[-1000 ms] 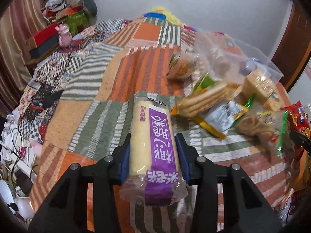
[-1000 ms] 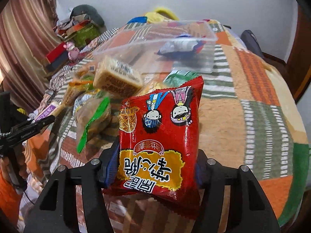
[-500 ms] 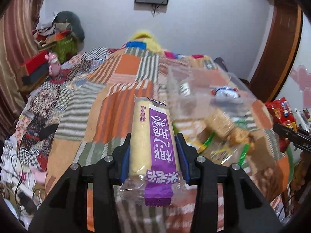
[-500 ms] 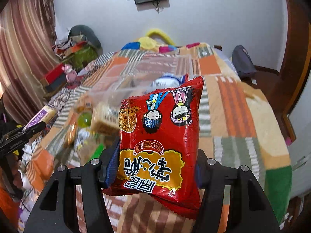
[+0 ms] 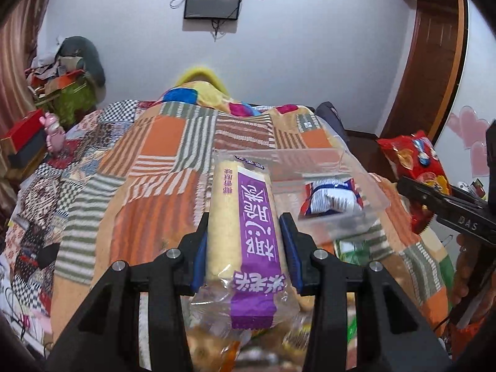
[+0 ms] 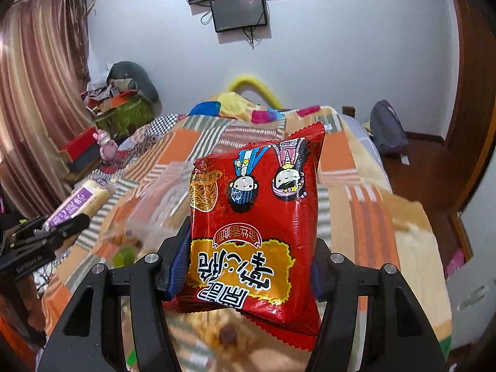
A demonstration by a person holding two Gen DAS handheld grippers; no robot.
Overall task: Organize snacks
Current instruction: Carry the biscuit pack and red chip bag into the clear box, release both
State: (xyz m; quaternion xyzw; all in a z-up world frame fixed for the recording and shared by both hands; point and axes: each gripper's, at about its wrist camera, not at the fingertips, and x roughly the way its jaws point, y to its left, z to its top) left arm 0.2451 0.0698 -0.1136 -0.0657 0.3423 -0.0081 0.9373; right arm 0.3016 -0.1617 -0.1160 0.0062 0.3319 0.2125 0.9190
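My left gripper (image 5: 245, 241) is shut on a long pale cracker pack with a purple label (image 5: 241, 217), held above the patchwork bed. My right gripper (image 6: 248, 260) is shut on a red noodle snack bag (image 6: 254, 217), also lifted. A clear plastic box (image 5: 338, 183) lies on the bed just right of the cracker pack, with a blue-white-red packet (image 5: 331, 200) inside. The red bag (image 5: 415, 170) shows at the right edge of the left wrist view. The cracker pack (image 6: 80, 201) shows at the left of the right wrist view. Loose snacks (image 5: 217, 347) lie blurred below both grippers.
The patchwork blanket (image 5: 148, 186) covers the bed. Boxes and a pink toy (image 5: 52, 130) crowd the left side. A dark backpack (image 6: 387, 130) sits on the floor at the right. A wooden door frame (image 5: 434, 62) stands at the right.
Both grippers have risen and tilted up with their packs. The snack pile has dropped to the bottom of both views and more of the wall shows.
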